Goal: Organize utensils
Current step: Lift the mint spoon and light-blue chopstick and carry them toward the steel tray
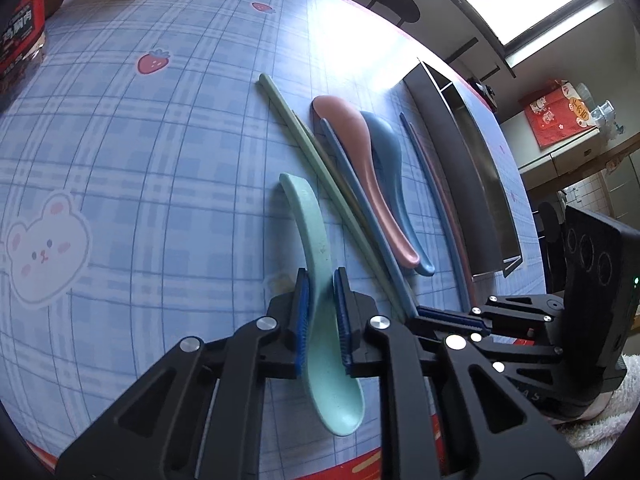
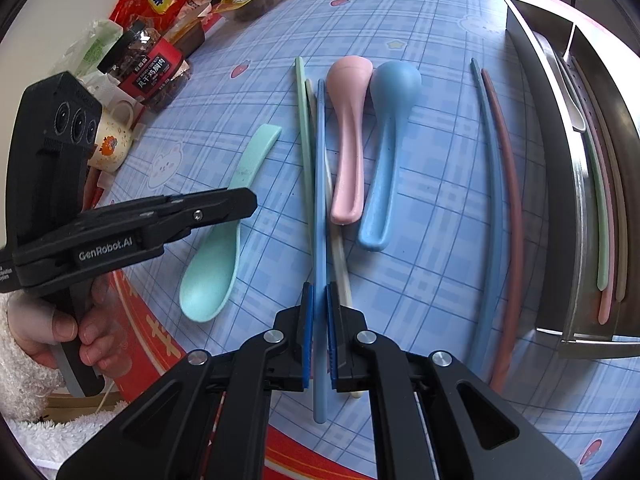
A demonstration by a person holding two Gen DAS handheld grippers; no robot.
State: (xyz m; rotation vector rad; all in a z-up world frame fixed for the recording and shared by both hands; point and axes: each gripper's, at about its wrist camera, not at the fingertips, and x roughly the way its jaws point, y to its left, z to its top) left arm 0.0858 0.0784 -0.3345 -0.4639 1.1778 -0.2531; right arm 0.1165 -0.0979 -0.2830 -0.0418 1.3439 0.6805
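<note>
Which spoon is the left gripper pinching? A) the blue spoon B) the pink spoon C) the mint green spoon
C: the left gripper has its pads closed on the handle of the mint green spoon, while the other two spoons lie untouched.

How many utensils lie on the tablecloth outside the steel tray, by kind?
Spoons: 3 (mint spoon, pink spoon, blue spoon)
Chopsticks: 5 (green chopstick, cream chopstick, middle blue chopstick, right blue chopstick, maroon chopstick)
Total: 8
</note>
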